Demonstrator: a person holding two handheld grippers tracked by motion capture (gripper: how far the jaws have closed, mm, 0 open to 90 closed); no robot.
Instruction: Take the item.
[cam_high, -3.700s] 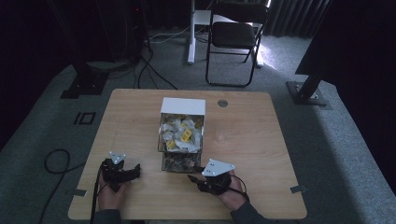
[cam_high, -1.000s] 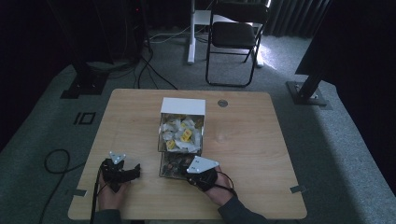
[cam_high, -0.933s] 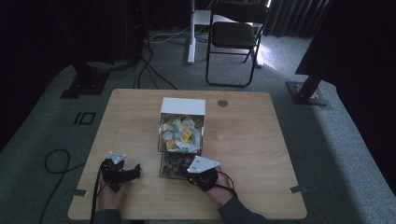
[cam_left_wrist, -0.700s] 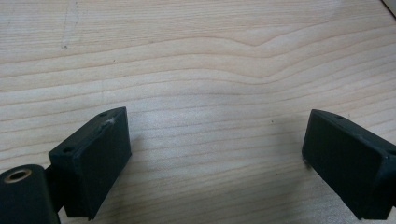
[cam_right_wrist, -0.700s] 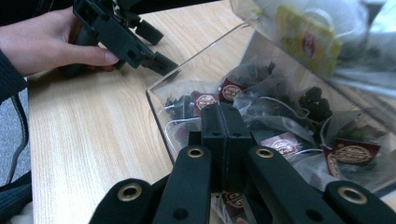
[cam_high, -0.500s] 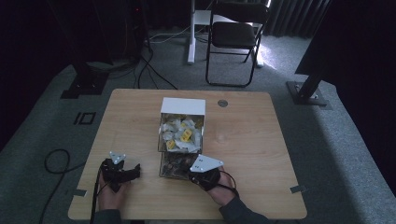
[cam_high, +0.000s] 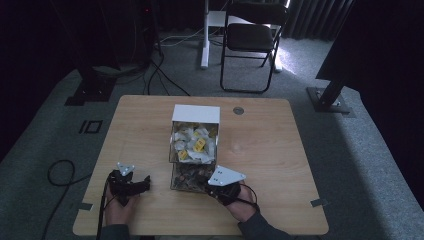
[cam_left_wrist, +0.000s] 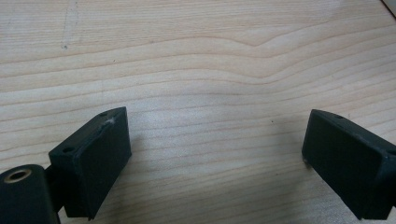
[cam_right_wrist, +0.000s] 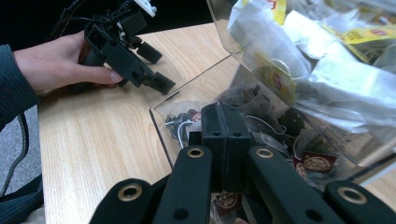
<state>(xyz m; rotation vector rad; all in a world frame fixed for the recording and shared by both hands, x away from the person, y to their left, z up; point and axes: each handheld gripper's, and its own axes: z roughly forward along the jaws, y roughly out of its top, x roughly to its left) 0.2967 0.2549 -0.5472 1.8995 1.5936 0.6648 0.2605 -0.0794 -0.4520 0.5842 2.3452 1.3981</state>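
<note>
While the left gripper (cam_high: 131, 184) idles w/ jaws apart on the counter (cam_high: 260, 145), the right gripper (cam_right_wrist: 223, 135), jaws together, noses into the clear box (cam_high: 194, 150), nothing taken out yet.

Clear box (cam_high: 194, 150), perhaps tea bags (cam_high: 192, 142).

The high view looks down on the whole tabletop (cam_high: 260, 150) from above its near edge, while both gripper views sit close over its wood.

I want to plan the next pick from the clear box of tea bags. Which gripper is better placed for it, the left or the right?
Probably the right gripper: its shut jaws are already at the lower compartment of the clear box, among dark tea bags. The left gripper rests open on the table, apart from the box.
</note>
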